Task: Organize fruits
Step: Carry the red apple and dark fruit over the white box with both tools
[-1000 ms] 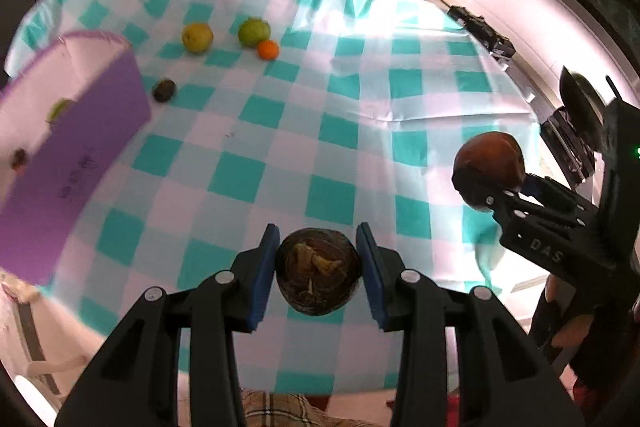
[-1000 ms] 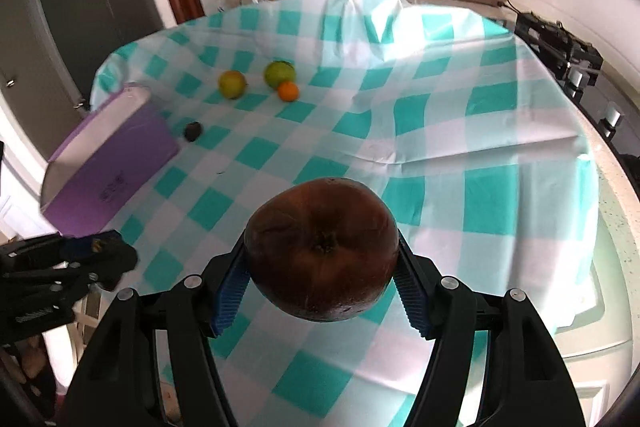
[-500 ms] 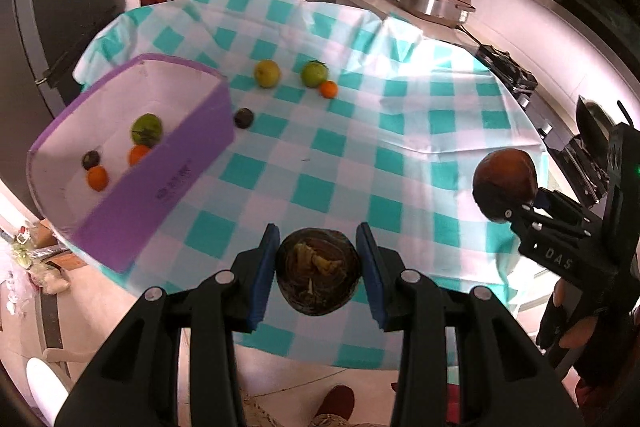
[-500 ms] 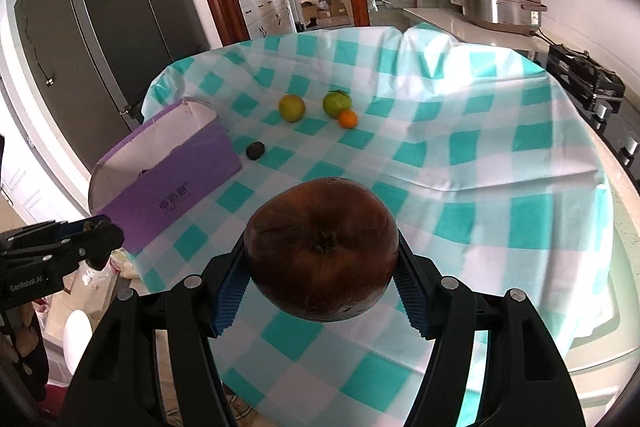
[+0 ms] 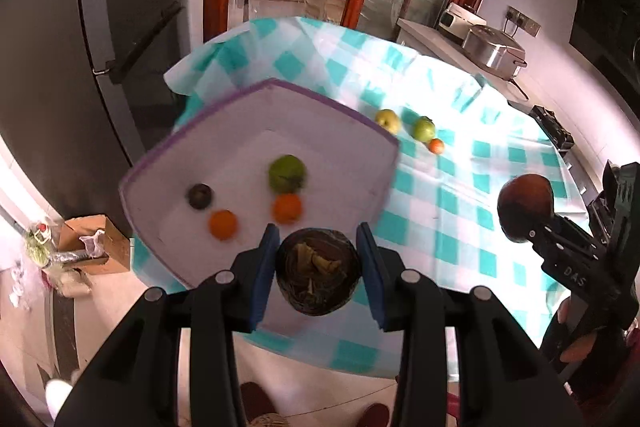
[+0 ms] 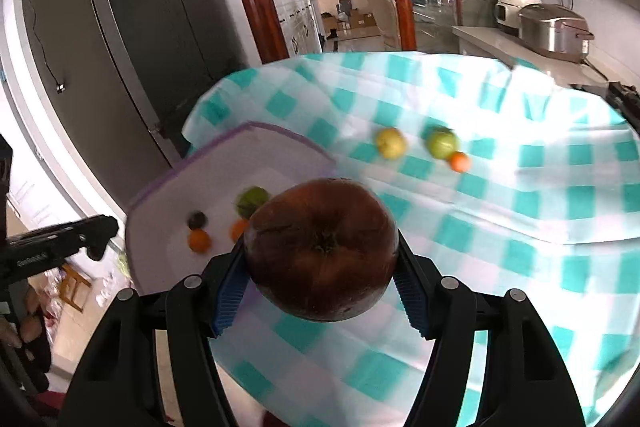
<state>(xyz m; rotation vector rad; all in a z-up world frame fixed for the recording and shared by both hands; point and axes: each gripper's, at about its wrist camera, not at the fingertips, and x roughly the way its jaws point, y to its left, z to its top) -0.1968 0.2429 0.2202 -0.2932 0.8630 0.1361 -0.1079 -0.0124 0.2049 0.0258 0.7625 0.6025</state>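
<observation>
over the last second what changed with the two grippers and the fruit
Both hand-held grippers swung left toward the purple box: it went from the frame edge to just ahead of the left hand-held gripper, its four fruits now in view. Unchanged: left grips the dark fruit, right hand-held gripper the brown fruit; three fruits remain on the cloth.

My left gripper clamps a dark round fruit between blue pads. My right gripper grips a brown round fruit, both held raised, level.
</observation>
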